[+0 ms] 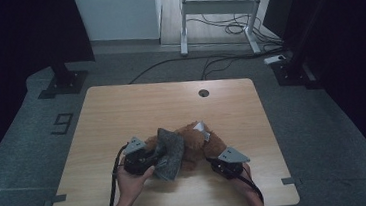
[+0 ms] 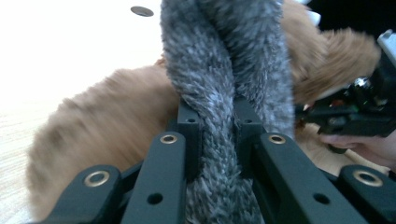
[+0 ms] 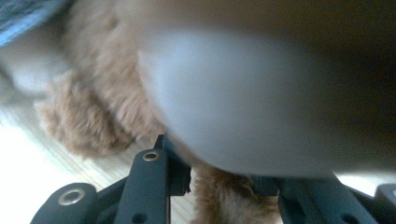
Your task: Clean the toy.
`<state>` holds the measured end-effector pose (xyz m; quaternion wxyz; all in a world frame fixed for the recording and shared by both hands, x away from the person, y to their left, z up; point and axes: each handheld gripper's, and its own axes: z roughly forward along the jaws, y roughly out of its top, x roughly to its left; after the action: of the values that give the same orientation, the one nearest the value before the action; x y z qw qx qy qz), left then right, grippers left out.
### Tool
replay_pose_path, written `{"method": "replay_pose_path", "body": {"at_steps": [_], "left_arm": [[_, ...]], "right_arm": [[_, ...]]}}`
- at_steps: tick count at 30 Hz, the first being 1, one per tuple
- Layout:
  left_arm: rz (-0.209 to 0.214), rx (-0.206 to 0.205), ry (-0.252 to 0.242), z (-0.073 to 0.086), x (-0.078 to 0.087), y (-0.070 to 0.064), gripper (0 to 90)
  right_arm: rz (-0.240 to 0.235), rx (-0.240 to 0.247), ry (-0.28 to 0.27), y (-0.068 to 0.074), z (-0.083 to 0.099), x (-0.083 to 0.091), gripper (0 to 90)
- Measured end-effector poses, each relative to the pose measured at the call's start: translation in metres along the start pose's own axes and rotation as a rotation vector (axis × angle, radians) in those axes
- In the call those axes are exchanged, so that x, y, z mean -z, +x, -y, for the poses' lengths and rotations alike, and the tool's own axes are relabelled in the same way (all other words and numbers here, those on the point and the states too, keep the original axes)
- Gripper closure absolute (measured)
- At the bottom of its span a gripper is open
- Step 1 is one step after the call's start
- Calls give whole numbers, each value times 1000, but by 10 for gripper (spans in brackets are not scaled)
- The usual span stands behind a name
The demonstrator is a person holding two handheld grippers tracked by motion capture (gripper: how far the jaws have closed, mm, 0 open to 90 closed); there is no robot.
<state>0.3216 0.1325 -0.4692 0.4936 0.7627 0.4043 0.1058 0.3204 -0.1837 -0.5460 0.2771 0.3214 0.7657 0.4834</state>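
Two plush pieces were pinched: grey fur (image 2: 219,93) by the left gripper (image 2: 217,135), brown fur (image 3: 219,200) by the right gripper (image 3: 224,186).

I see shaggy grey fleece (image 2: 219,84) against fluffy brown plush (image 2: 107,116), both matt cloth. My left gripper (image 2: 217,135) looks like matt black plastic with brass-coloured rivets. The table (image 1: 136,107) is smooth pale wood grain.

The far half of the wooden table (image 1: 136,104) lies bare for passage apart from its small cable hole (image 1: 203,92), while the brown plush toy (image 1: 194,142) and grey fuzzy fabric (image 1: 170,152) crowd the near middle between both grippers.
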Motion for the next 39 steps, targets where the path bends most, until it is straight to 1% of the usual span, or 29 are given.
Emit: {"method": "replay_pose_path", "body": {"at_steps": [1,2,3,4,5,8,11,14,18,21,22,23,24,25,26,27,28,29,31,33,34,35,37,39], "left_arm": [[-7,-7,20,1,-3,0,775],[-4,-5,37,3,-7,2,774],[10,19,35,5,-9,5,774],[30,44,27,6,-9,9,775],[36,59,22,6,-9,11,775],[33,62,19,6,-10,14,776],[33,62,23,7,-11,14,778],[38,67,19,10,-11,14,779],[43,69,15,14,-11,14,780],[42,69,15,14,-11,14,780],[42,68,14,14,-11,14,780],[42,68,14,14,-11,14,780],[44,69,14,14,-11,14,780],[45,69,15,14,-11,14,780],[44,68,16,14,-11,14,780],[44,69,17,14,-11,14,779],[44,68,18,14,-10,13,779],[45,70,19,14,-10,13,779],[52,80,11,14,-10,13,778],[78,103,3,11,-8,9,778],[88,90,3,4,-6,3,778],[88,90,3,4,-6,3,778],[101,61,-11,-7,-3,-8,778],[112,27,-32,-23,-2,-20,777]], "right_arm": [[-21,4,10,1,-1,-1,543],[-26,13,15,1,-2,-1,532],[-30,13,14,1,-3,0,529],[-47,-4,11,-2,-3,2,483],[-47,-4,11,-2,-3,2,483],[-73,-50,-6,-10,-3,7,446],[-72,-80,-18,-17,-6,13,367],[-66,-118,-46,-24,-11,19,283],[-30,-152,-84,-31,-21,26,159],[-1,-184,-117,-39,-30,31,134],[3,-192,-125,-42,-33,32,137],[-5,-200,-130,-44,-35,32,152],[-16,-201,-132,-44,-36,32,194],[-35,-187,-131,-43,-36,31,257],[-42,-179,-124,-42,-35,30,284],[-39,-173,-111,-39,-34,27,332],[-39,-168,-104,-37,-32,26,399],[-34,-155,-98,-35,-30,24,443],[-35,-144,-70,-33,-26,22,499],[-45,-142,-74,-32,-22,24,509],[-48,-134,-67,-32,-17,25,517],[-48,-134,-67,-32,-17,25,517],[-57,-121,-72,-32,-13,26,519],[-60,-110,-78,-32,-12,27,520]]}}
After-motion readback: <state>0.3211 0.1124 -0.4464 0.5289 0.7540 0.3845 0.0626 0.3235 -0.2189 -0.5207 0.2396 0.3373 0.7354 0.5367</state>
